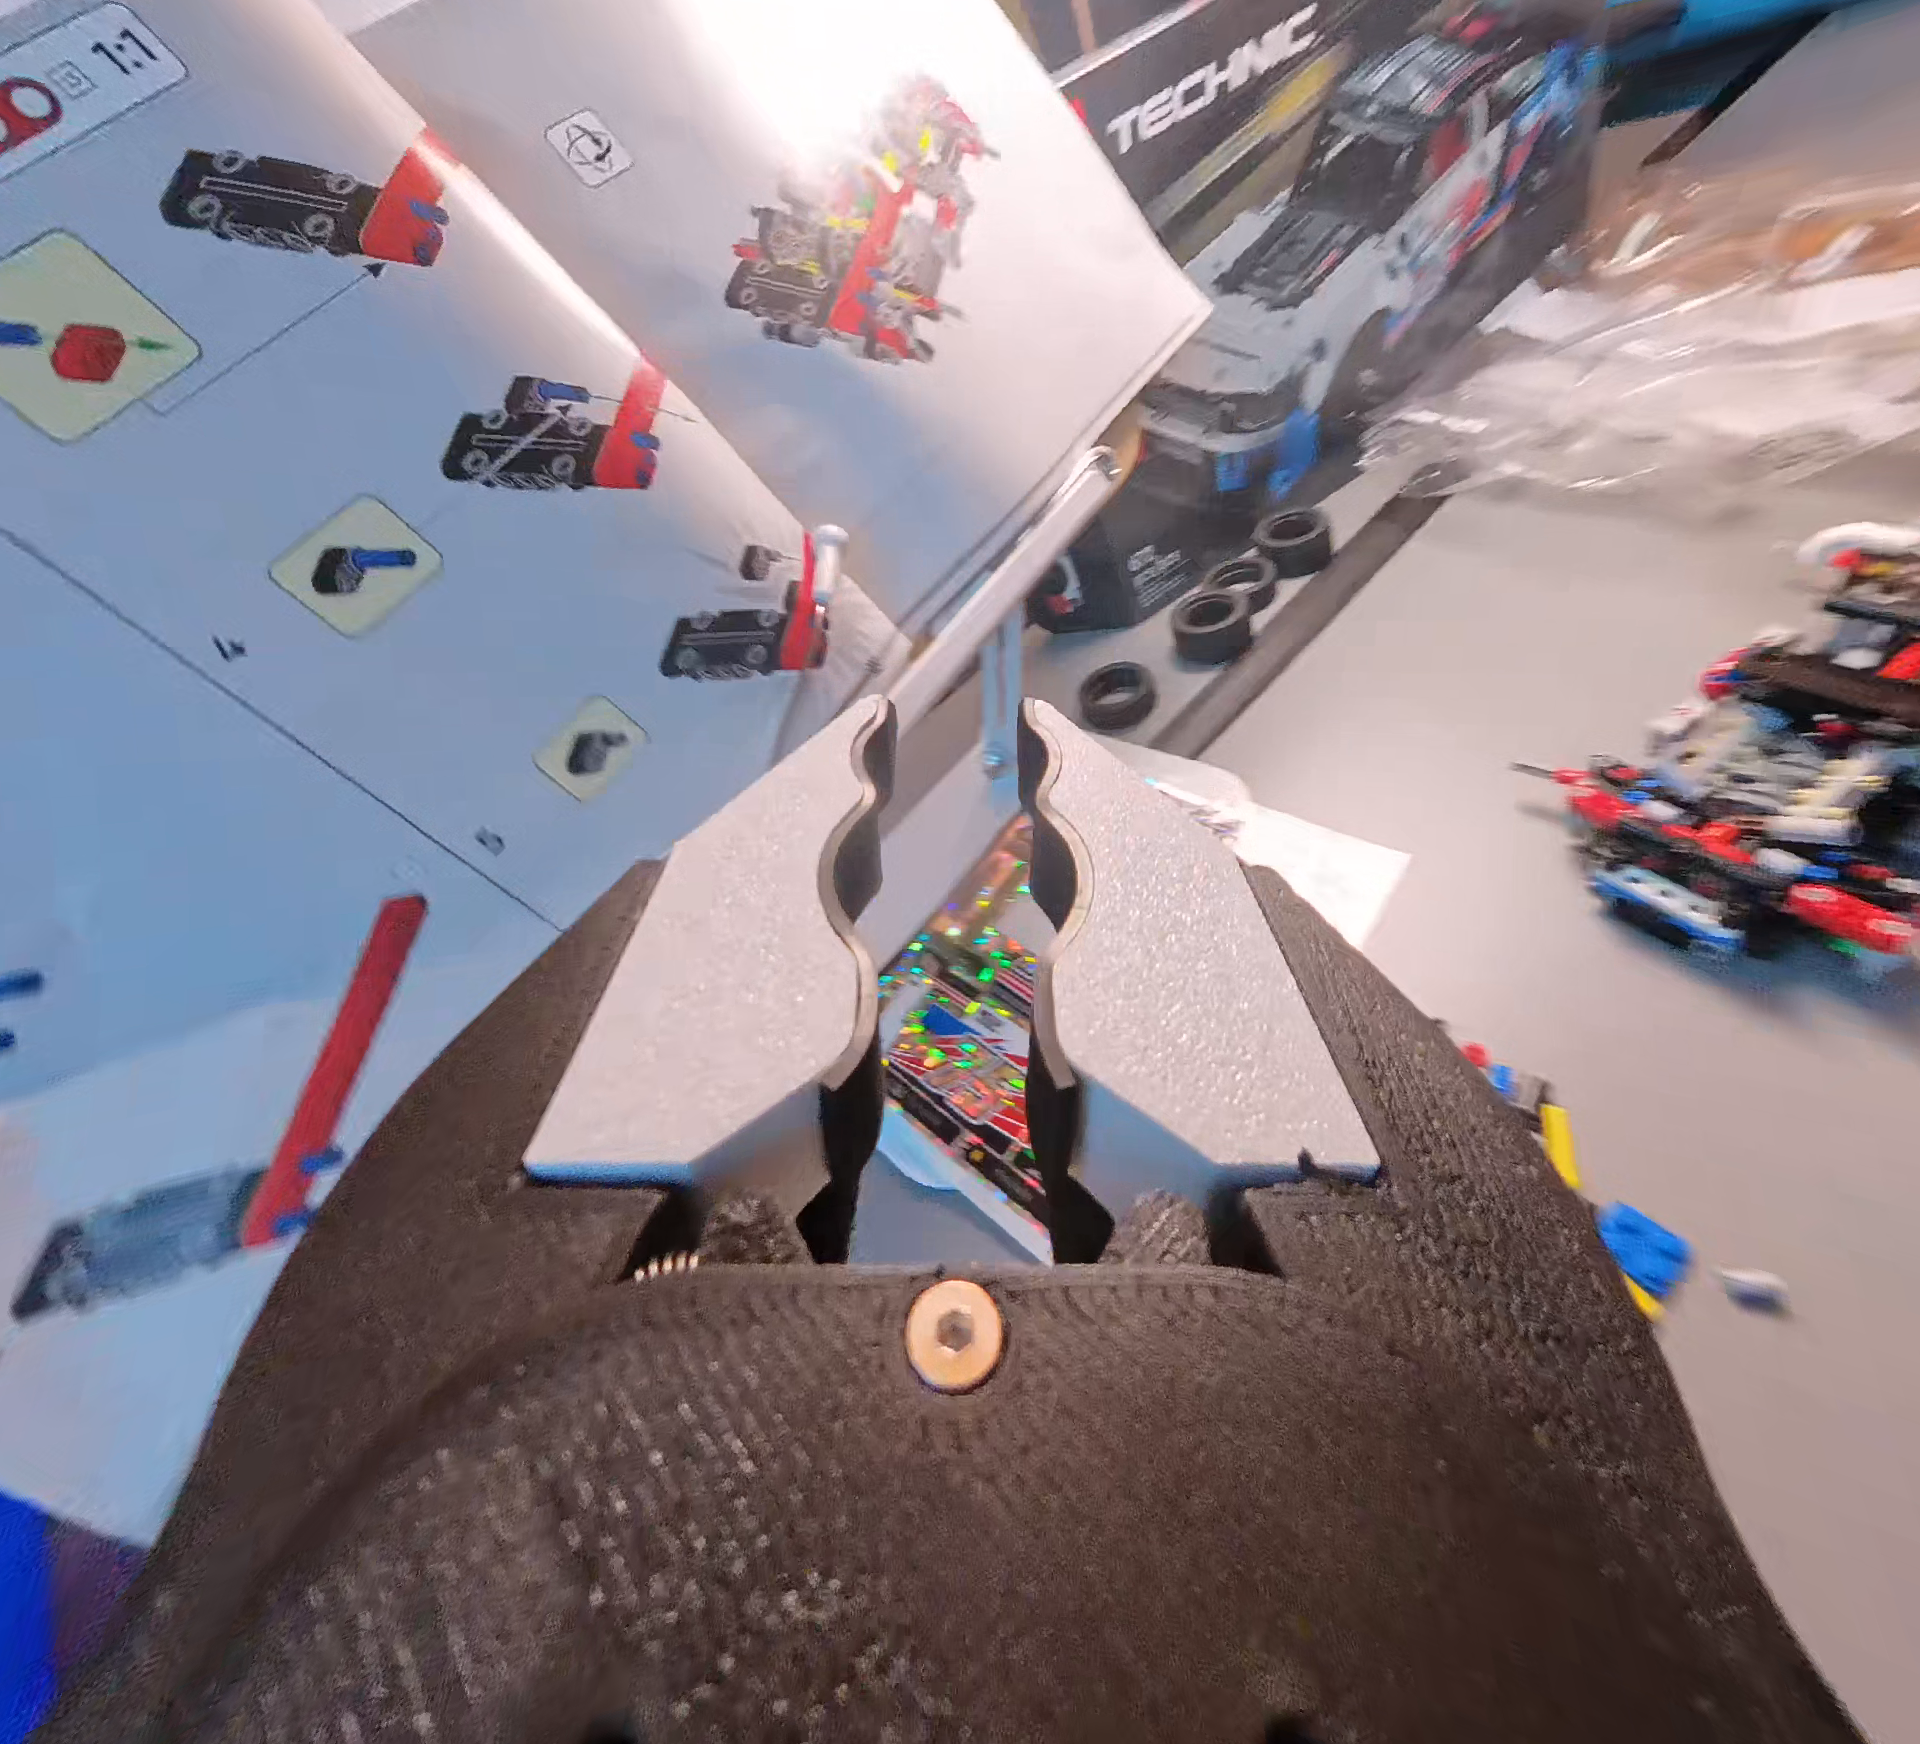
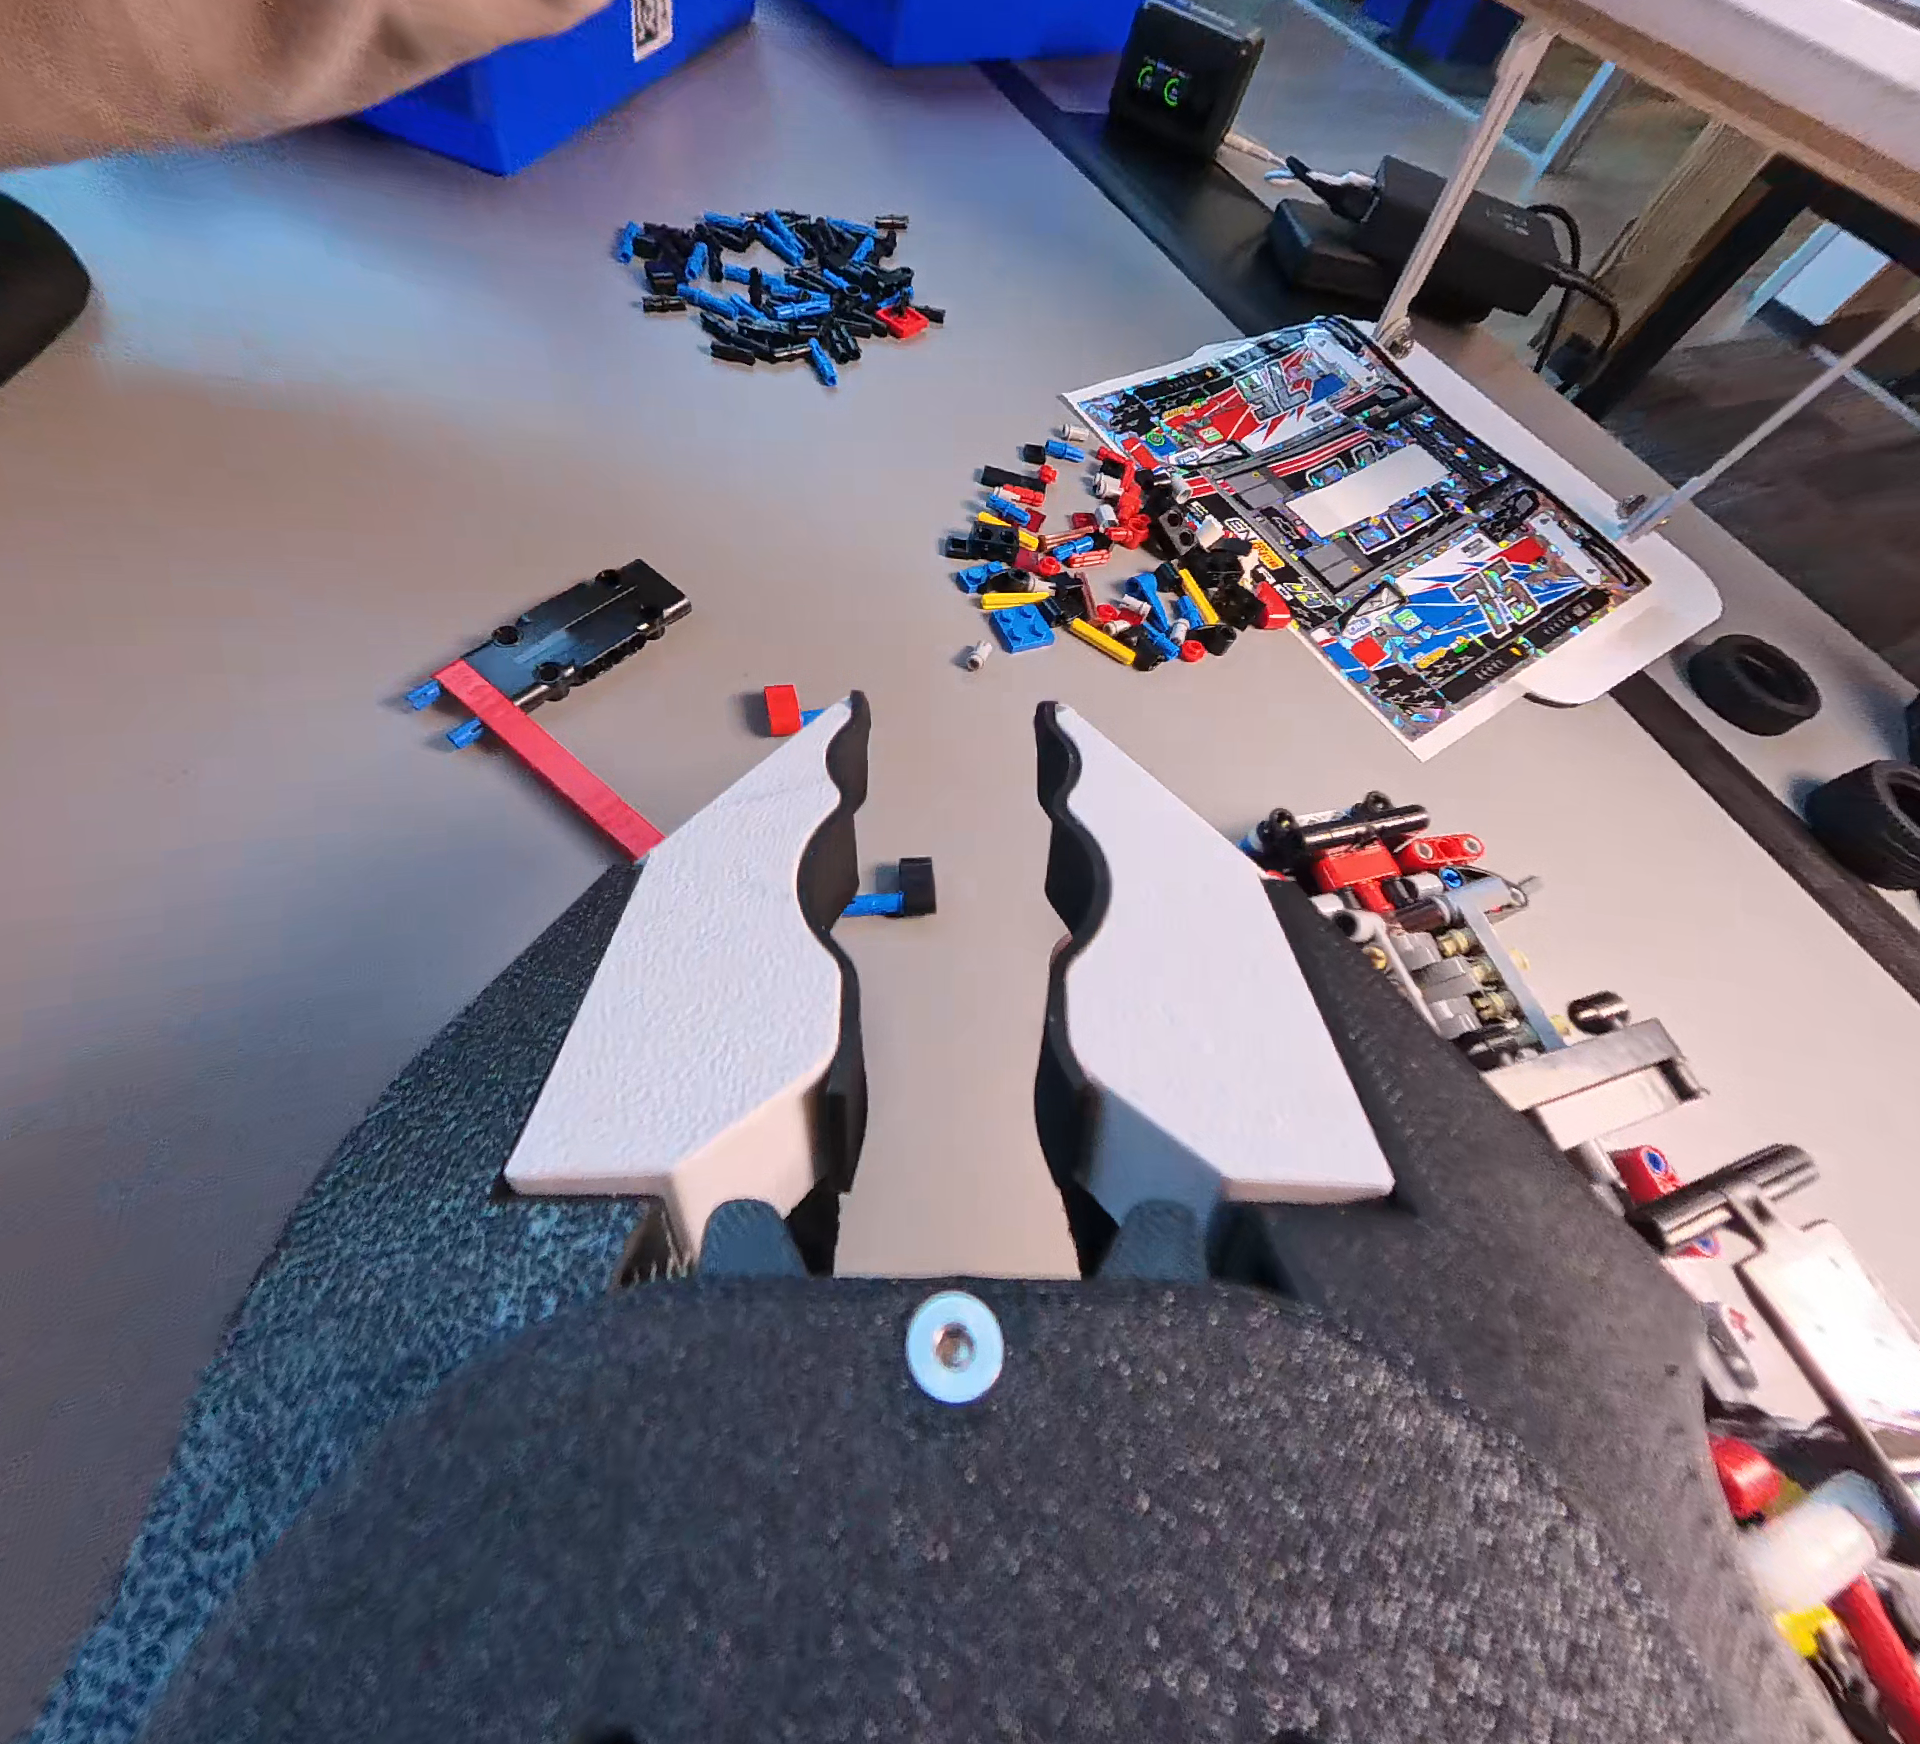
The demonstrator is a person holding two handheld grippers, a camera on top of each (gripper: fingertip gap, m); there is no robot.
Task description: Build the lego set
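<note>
The big gray table [image 2: 312, 468] holds all the lego bits. On the right side of the right claw lies the half-built car [image 2: 1475, 977]. Ahead and to the left lies a black piece with a long red beam [image 2: 551, 759] stuck on it. The beam runs slanting toward the claw's left finger. A small red block [image 2: 779, 710] sits just past that finger's tip. The smallest bit, a black piece with a blue pin [image 2: 896, 894], lies on the table right between the fingers, nearer the left one, its pin pointing left.

The right claw [image 2: 951, 712] is the near one. It is open wide and holds nothing. I think it would only need to drop down and close.

The left claw [image 1: 956, 723] is up by the instruction book [image 1: 416, 406], partly open and empty.
</note>
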